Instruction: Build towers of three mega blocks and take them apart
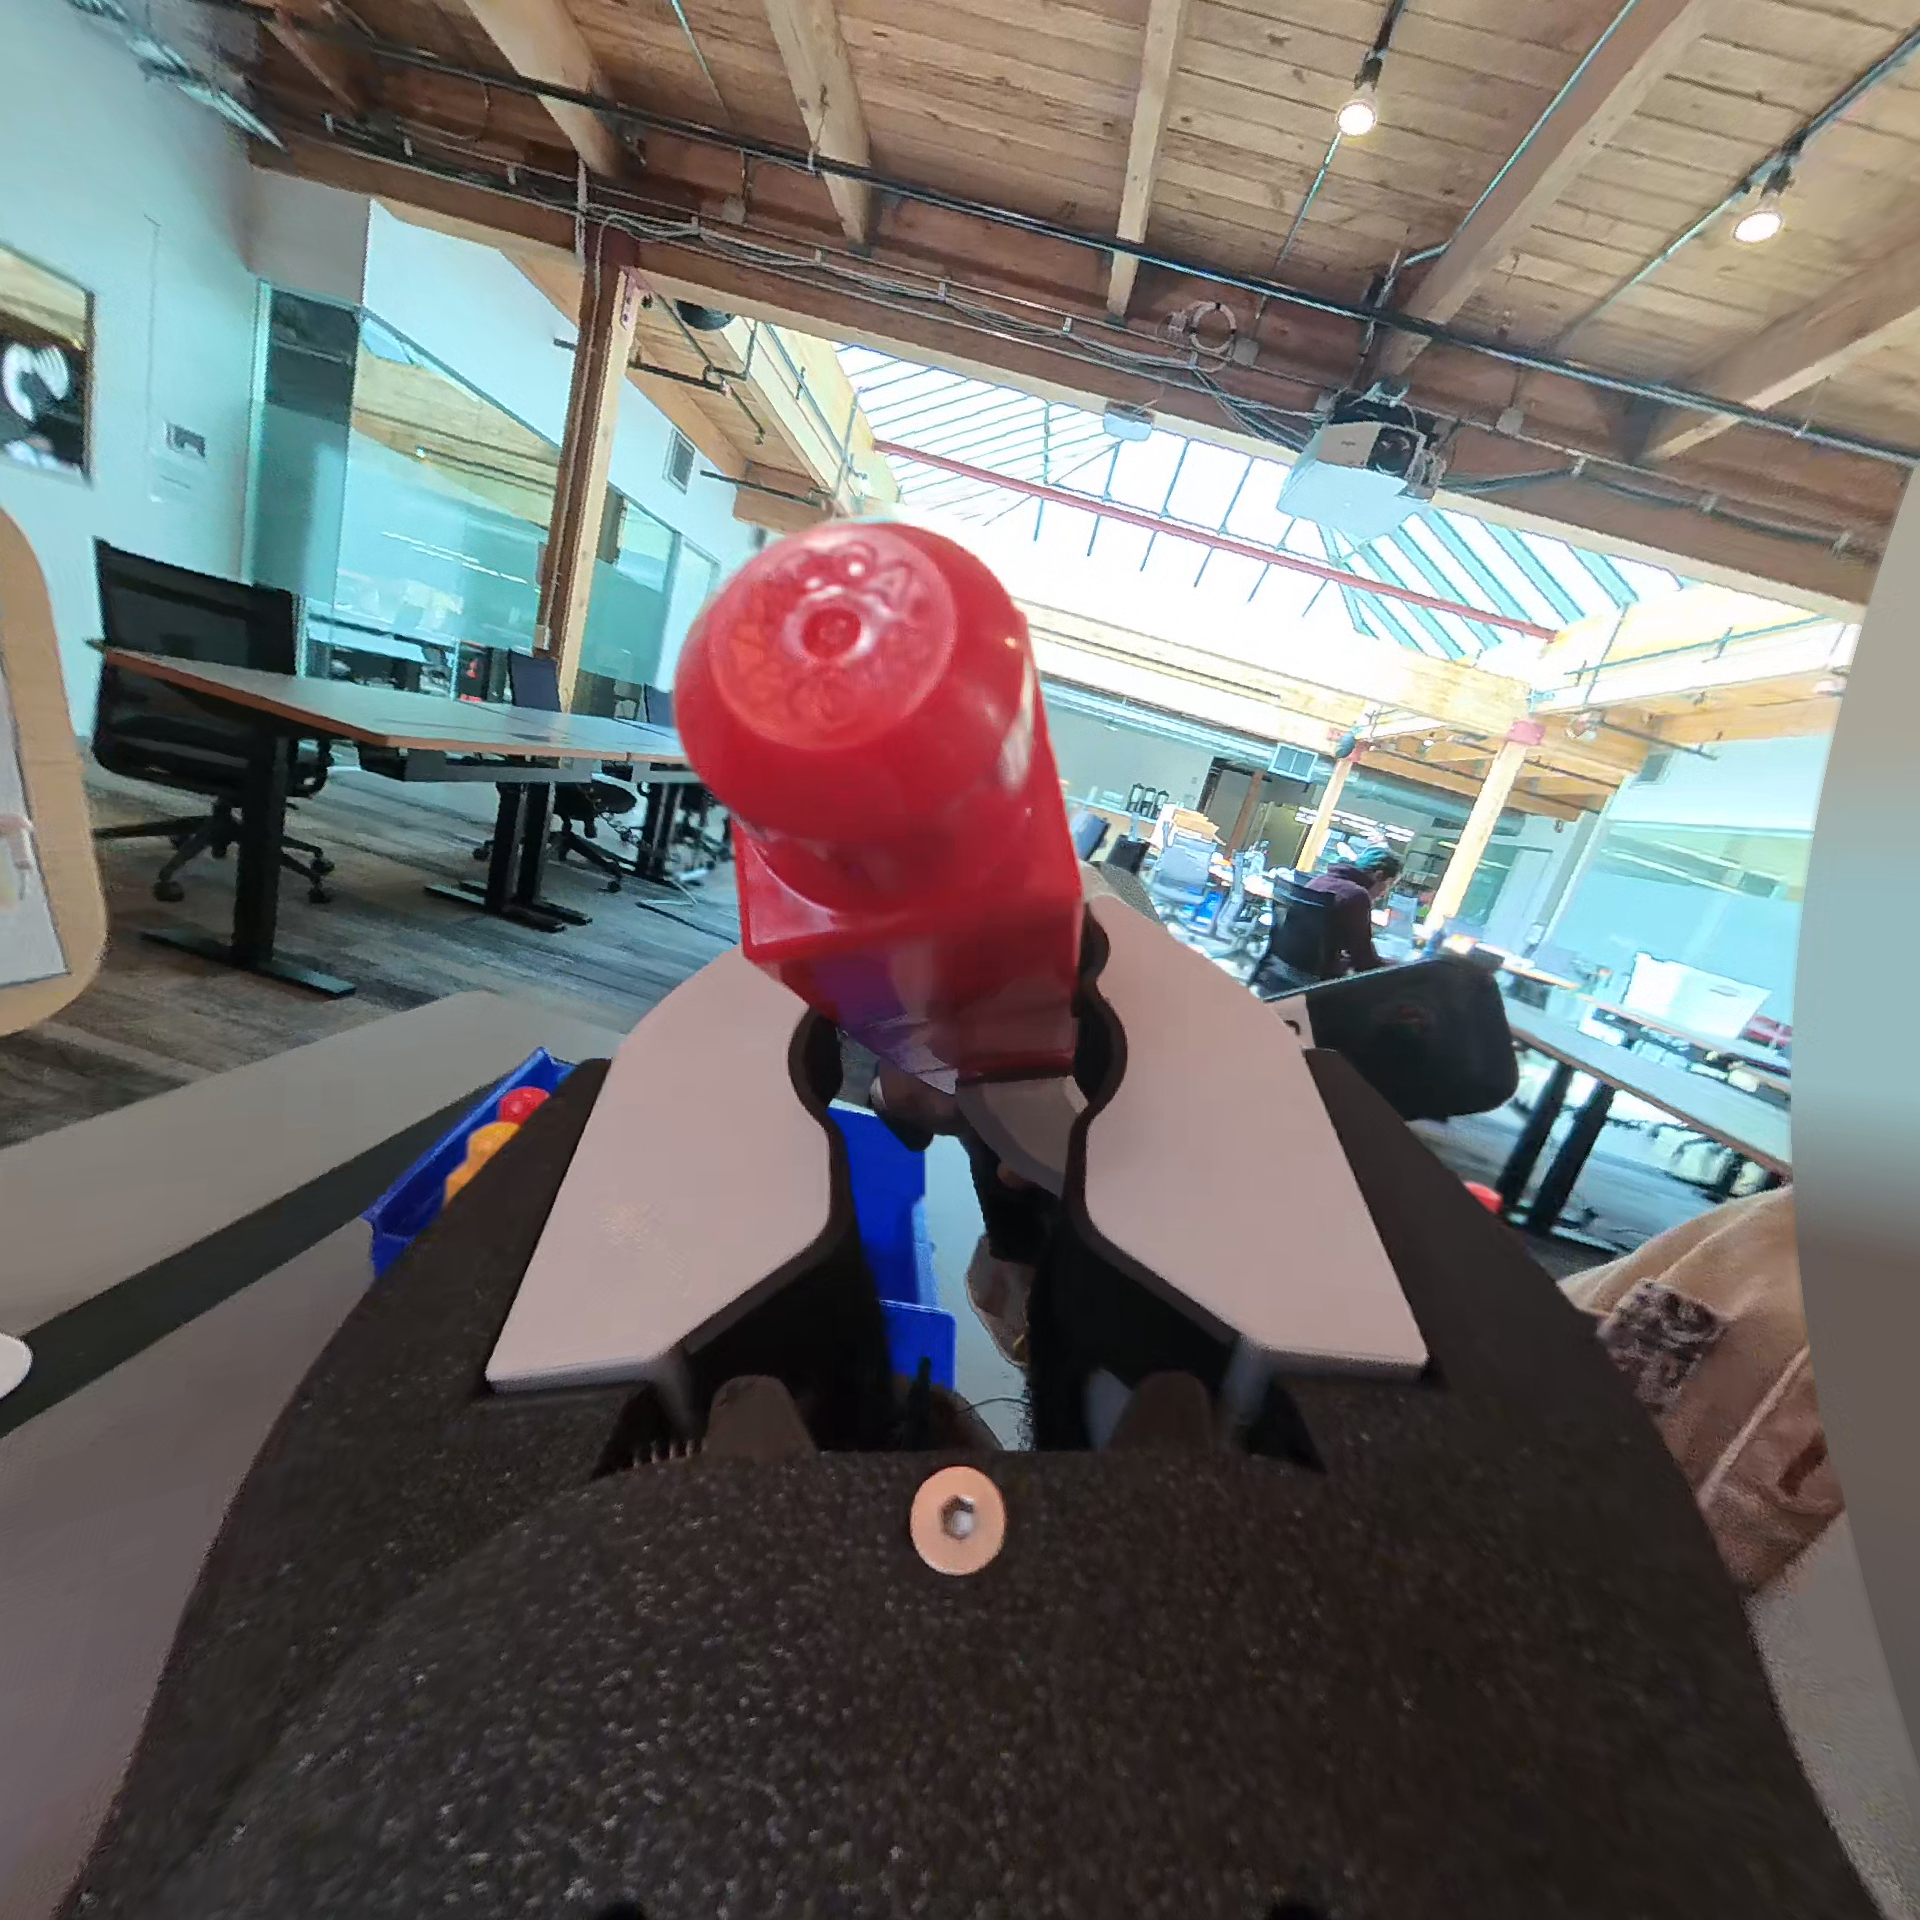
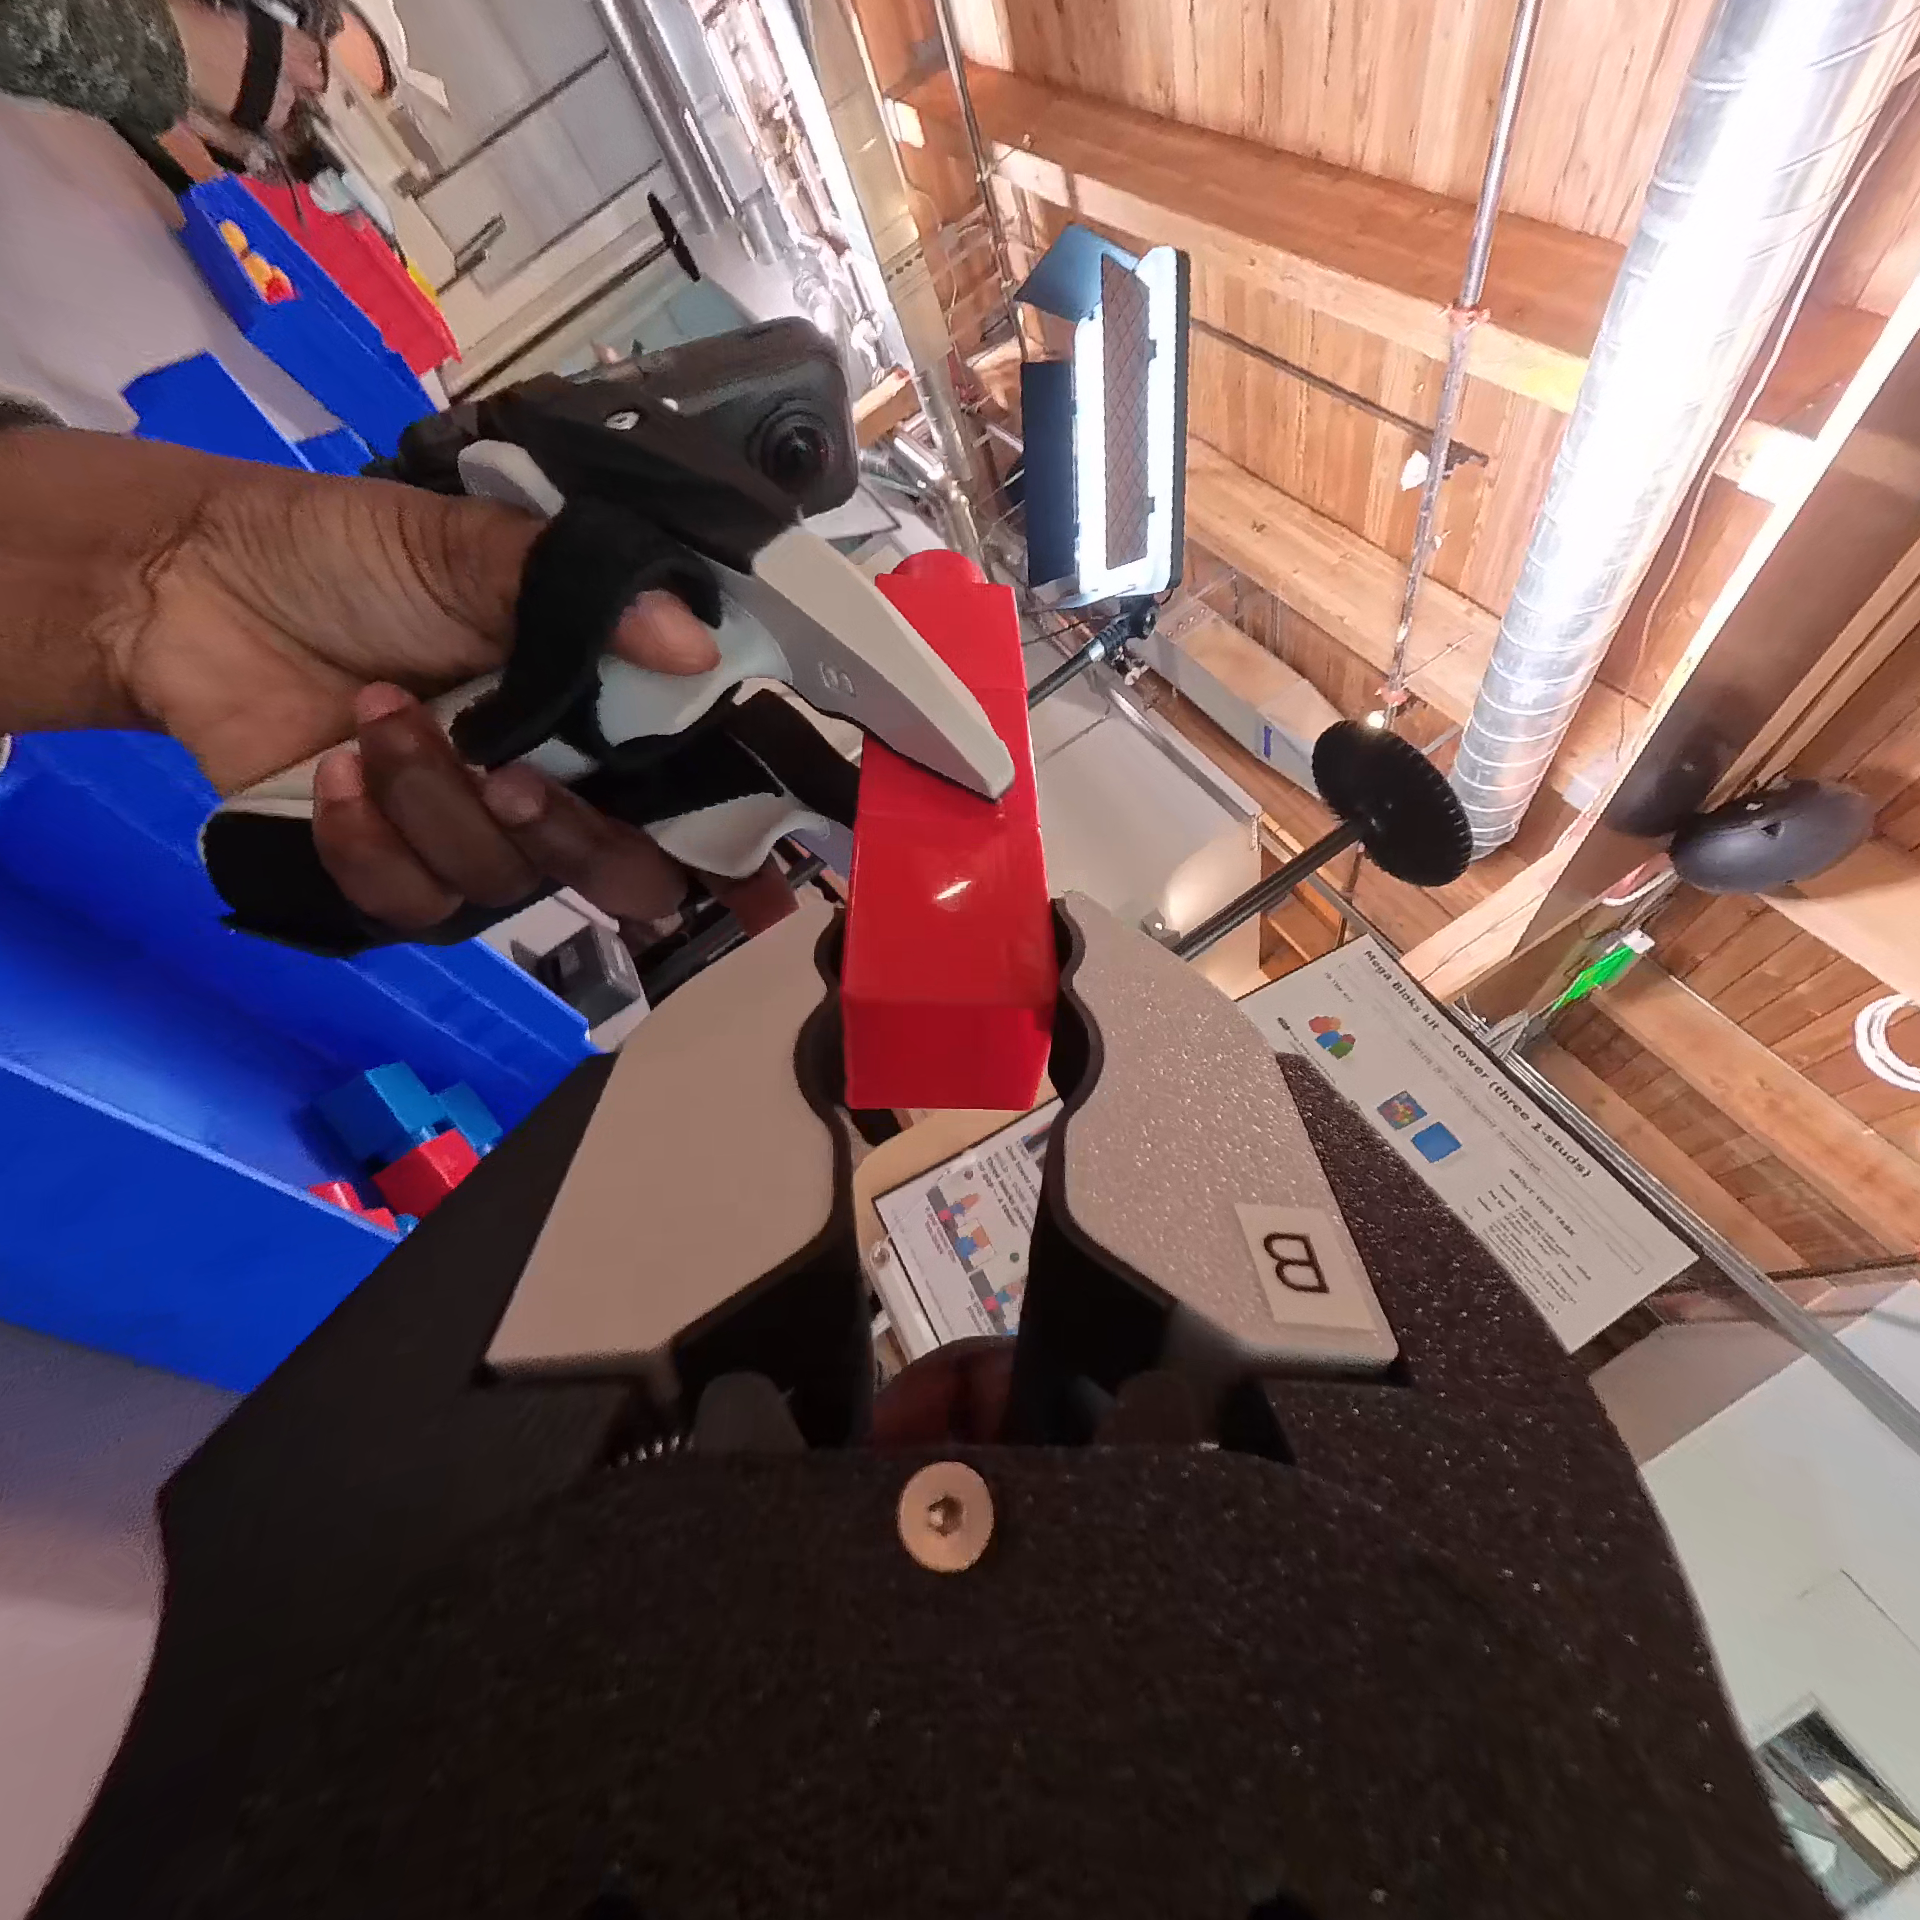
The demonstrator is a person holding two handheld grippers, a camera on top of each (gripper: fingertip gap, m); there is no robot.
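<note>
A tower of red mega blocks (image 2: 940,883) is held in the air between both grippers. My right gripper (image 2: 951,935) is shut on its bottom block (image 2: 940,1023). The left gripper (image 2: 914,717), held by a gloved hand, clamps the tower higher up, below the top stud (image 2: 930,569). In the left wrist view the left gripper (image 1: 925,961) is shut on the red tower (image 1: 894,790), whose top stud (image 1: 831,644) points at the camera. The right gripper's finger (image 1: 1023,1138) shows just behind it.
Blue bins (image 2: 156,1143) on the left hold loose blue and red blocks (image 2: 410,1138); a blue bin (image 1: 888,1195) also shows under the left gripper. A printed instruction sheet (image 2: 1475,1153) lies to the right. A light panel (image 2: 1112,416) stands beyond. The person's sleeve (image 1: 1714,1403) is at the right. Both grippers' tips are close together, under 4 cm apart.
</note>
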